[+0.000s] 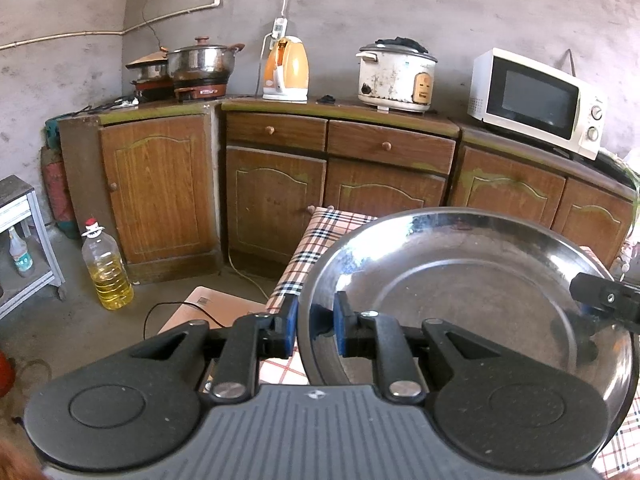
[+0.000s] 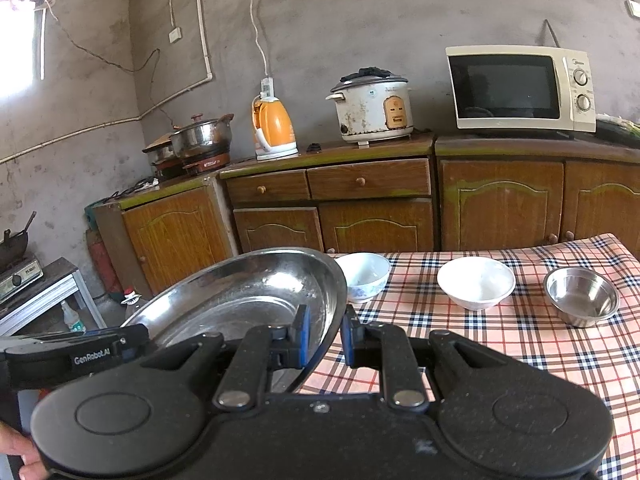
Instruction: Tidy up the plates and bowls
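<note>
A wide, shallow steel plate [image 1: 468,292] is held up between both grippers over the left end of the plaid-covered table [image 2: 480,360]. My left gripper [image 1: 316,320] is shut on the plate's left rim, with blue pads on either side of the edge. My right gripper [image 2: 326,330] is shut on the opposite rim of the steel plate [image 2: 240,296]. Each gripper shows in the other's view, the right gripper [image 1: 600,300] and the left gripper [image 2: 134,342]. On the cloth stand a blue-patterned white bowl [image 2: 366,276], a plain white bowl [image 2: 476,282] and a small steel bowl [image 2: 580,296].
Wooden cabinets [image 1: 276,200] line the far wall, carrying a pot [image 1: 200,60], an orange kettle [image 1: 286,68], a rice cooker [image 1: 396,76] and a microwave [image 1: 536,100]. An oil bottle [image 1: 106,268] and a cardboard box [image 1: 208,308] sit on the floor left of the table. A person's hand [image 2: 16,452] is at lower left.
</note>
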`<state>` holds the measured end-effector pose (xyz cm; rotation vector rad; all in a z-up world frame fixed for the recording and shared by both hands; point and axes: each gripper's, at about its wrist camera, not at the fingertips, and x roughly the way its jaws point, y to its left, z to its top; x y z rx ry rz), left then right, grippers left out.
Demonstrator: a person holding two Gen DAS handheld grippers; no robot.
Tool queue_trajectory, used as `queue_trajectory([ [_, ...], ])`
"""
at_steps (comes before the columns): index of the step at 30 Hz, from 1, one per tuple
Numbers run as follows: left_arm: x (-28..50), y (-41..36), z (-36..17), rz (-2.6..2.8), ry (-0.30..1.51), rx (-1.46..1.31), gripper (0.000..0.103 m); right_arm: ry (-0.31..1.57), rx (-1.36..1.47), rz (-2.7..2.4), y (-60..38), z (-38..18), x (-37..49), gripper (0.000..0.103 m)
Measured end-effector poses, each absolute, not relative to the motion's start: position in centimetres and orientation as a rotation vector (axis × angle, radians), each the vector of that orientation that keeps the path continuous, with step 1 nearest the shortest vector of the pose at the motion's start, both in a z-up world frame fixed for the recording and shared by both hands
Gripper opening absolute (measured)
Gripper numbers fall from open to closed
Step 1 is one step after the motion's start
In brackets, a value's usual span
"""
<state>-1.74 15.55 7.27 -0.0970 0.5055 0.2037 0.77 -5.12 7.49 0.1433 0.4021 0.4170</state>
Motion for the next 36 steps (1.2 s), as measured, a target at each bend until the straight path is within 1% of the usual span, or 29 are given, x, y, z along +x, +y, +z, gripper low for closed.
queue_trajectory([
  [36, -2.6, 13.8, 5.3, 0.149, 0.555, -0.098, 0.019, 0.428, 0.171, 0.408, -8.1, 5.3, -0.8, 0.022],
])
